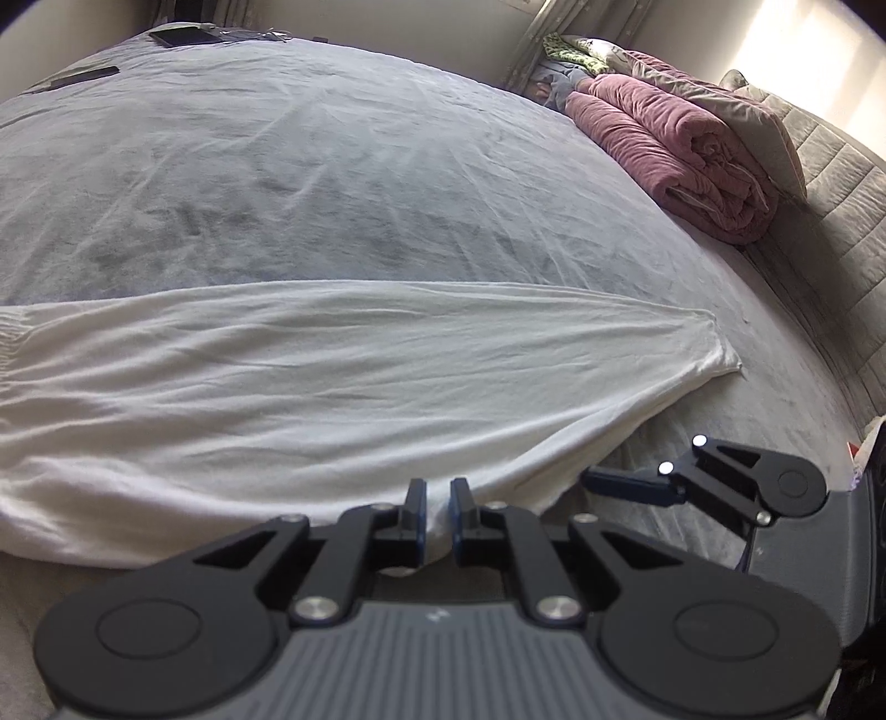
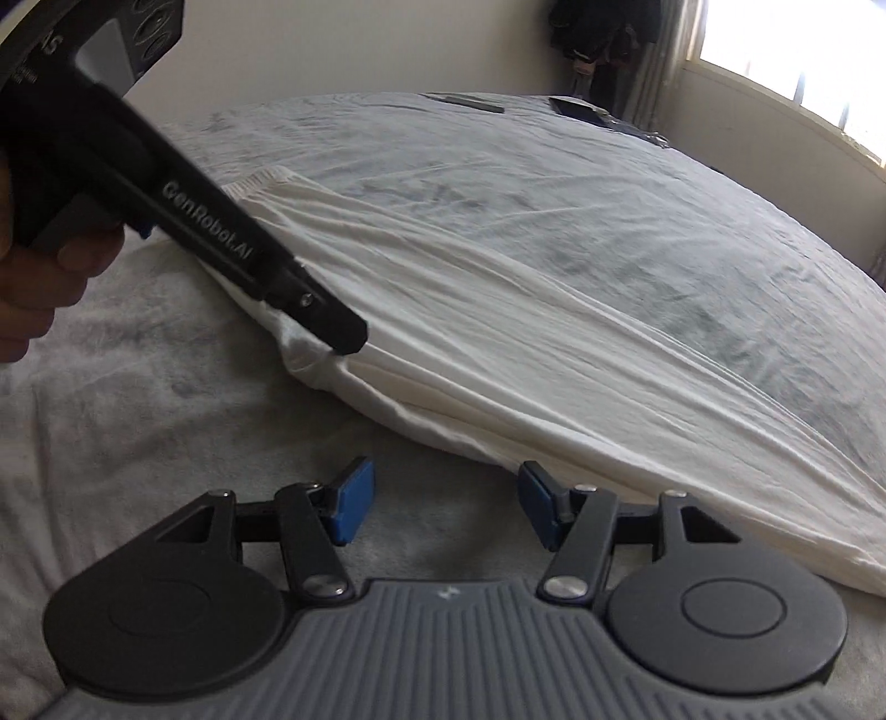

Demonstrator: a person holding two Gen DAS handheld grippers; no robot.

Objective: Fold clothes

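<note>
A white garment (image 1: 310, 387) lies stretched lengthwise across the grey bed sheet (image 1: 288, 166), folded into a long band with a ribbed cuff at its far left. My left gripper (image 1: 438, 518) is shut on the garment's near edge, with white cloth pinched between the blue pads. In the right wrist view the same garment (image 2: 526, 343) runs diagonally, and the left gripper (image 2: 346, 338) bites its near edge. My right gripper (image 2: 443, 512) stands open just short of the cloth's near edge, nothing between its fingers. The right gripper (image 1: 631, 482) shows at the right in the left wrist view.
A rolled pink blanket (image 1: 681, 149) and pillows lie at the head of the bed beside a padded headboard (image 1: 830, 221). Flat dark devices (image 1: 183, 36) rest on the far edge. A hand (image 2: 39, 277) holds the left gripper's handle. A window (image 2: 803, 50) is at right.
</note>
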